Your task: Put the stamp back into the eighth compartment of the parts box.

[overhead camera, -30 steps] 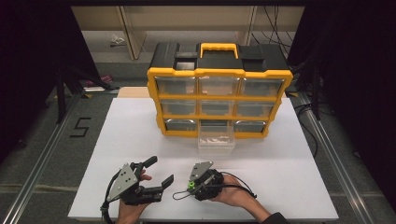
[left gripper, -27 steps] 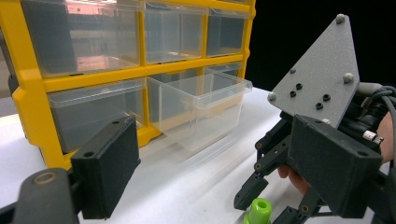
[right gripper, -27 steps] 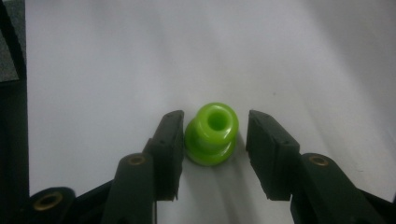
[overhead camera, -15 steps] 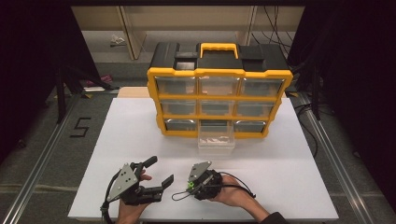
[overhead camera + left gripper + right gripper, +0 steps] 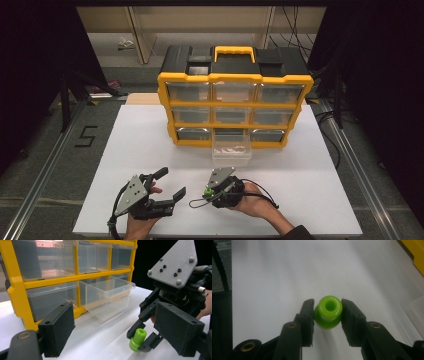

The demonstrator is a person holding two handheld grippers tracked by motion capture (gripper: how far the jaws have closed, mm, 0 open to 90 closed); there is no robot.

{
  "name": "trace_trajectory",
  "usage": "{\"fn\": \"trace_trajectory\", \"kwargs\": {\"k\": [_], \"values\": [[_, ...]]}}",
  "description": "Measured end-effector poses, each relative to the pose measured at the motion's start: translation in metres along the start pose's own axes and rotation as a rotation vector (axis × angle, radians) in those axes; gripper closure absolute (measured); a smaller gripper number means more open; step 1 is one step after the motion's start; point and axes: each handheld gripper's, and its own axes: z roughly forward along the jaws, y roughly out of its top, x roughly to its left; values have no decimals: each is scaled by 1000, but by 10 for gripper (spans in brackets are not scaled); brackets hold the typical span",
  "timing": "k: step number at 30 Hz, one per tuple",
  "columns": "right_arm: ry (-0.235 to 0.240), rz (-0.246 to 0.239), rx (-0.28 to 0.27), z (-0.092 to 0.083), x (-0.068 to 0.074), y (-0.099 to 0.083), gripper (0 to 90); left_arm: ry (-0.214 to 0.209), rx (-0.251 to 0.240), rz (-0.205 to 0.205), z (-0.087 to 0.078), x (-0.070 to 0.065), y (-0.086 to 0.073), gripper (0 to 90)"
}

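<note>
Green spool-shaped plastic piece (image 5: 328,312) sits clamped between the fingers (image 5: 308,315) of the right gripper (image 5: 327,315), low and central in the right gripper view, both pads pressed to its narrow waist and its hollow end facing the camera. These fingers have just been closing, and the piece is now between them. In the left gripper view the same piece (image 5: 137,339) appears at the lower right, its base at or just above the white tabletop (image 5: 100,345); I cannot tell which.

The left gripper (image 5: 167,185), at the lower left of the high view, has its fingers (image 5: 58,328) spread wide with nothing between them, just beside the right gripper (image 5: 206,192).

Farther up the high view, at its centre, a clear drawer (image 5: 231,148) stands pulled out from the bottom row of the yellow organiser (image 5: 235,80), well apart from both hands. It looks empty as far as I can tell.

By my reading, the pick-up is done and the drawer is ready. What is left is to carry the piece up the frame, drop it into the open drawer, and probably push the drawer shut.
</note>
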Motion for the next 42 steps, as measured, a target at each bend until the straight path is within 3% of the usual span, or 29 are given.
{"fn": "trace_trajectory", "kwargs": {"k": [42], "values": [[-66,43,-147,-34,-14,6,645,0,-6,-10,0,1,0,163]]}}
